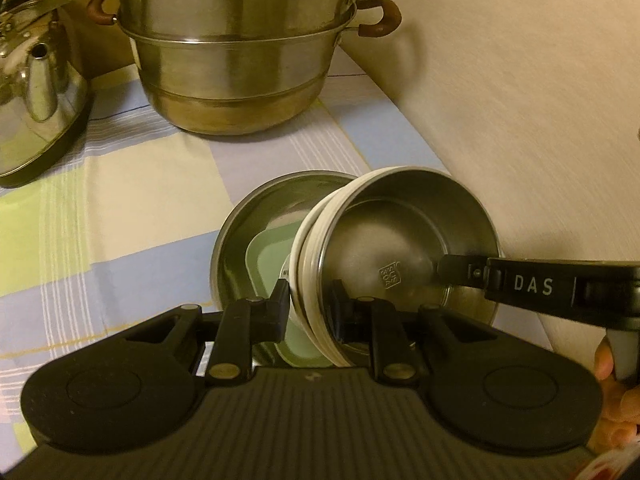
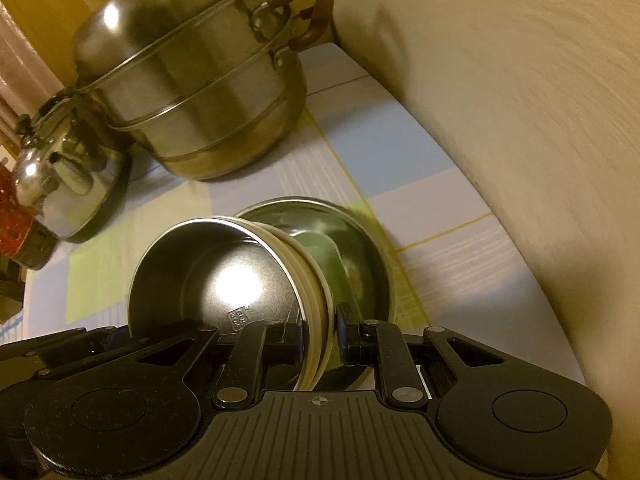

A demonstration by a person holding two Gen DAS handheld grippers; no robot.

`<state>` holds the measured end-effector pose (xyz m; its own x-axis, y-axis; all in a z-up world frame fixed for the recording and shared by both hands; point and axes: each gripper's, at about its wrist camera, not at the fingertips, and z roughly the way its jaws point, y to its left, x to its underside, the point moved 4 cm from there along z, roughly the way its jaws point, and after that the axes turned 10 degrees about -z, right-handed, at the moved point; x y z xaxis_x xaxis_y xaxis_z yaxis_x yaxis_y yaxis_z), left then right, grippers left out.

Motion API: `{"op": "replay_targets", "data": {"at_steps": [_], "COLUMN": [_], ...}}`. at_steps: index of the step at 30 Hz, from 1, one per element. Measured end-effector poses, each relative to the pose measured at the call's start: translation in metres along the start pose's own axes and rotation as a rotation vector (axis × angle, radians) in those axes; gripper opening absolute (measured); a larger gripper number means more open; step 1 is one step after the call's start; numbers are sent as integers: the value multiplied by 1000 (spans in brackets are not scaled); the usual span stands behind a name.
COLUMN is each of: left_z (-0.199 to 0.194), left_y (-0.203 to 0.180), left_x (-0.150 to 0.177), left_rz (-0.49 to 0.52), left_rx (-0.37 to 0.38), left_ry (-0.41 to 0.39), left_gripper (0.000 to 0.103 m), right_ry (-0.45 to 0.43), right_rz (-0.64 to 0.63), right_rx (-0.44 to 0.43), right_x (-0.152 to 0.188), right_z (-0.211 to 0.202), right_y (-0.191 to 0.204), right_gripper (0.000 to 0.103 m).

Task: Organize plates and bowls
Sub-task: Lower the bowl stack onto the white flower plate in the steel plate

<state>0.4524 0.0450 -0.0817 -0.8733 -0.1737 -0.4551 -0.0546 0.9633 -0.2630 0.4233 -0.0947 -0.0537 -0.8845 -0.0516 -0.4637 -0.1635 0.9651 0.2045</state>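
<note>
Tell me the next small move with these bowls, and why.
Probably lower the bowl stack level into the steel dish. Both hand-held grippers, left and right, pinch its rim, and it hangs tilted just over the dish.

In the left wrist view, a stacked steamer pot (image 1: 240,52) stands at the top centre on the tablecloth (image 1: 120,220), with a kettle (image 1: 40,92) at the upper left beside it. A wall (image 1: 540,120) fills the right side. At lower centre a tilted stack of bowls (image 1: 400,256) sits between the left gripper (image 1: 310,308) fingers, partly in front of a wide dish (image 1: 248,216) that lies on the cloth. A small tray (image 1: 268,256) rests inside that dish. The right gripper (image 1: 460,270) reaches in from the right edge, its tip inside the top bowl.
</note>
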Motion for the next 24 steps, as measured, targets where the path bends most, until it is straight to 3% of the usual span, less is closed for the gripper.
{"op": "replay_targets", "data": {"at_steps": [24], "left_z": [36], "left_y": [11], "left_x": [-14], "left_rz": [-49], "left_rx": [-48], "left_ry": [99], "left_gripper": [19], "right_ry": [169], "right_rz": [6], "right_rx": [-51], "right_x": [-21], "right_z": [48], "right_y": [-14], "right_gripper": [16]}}
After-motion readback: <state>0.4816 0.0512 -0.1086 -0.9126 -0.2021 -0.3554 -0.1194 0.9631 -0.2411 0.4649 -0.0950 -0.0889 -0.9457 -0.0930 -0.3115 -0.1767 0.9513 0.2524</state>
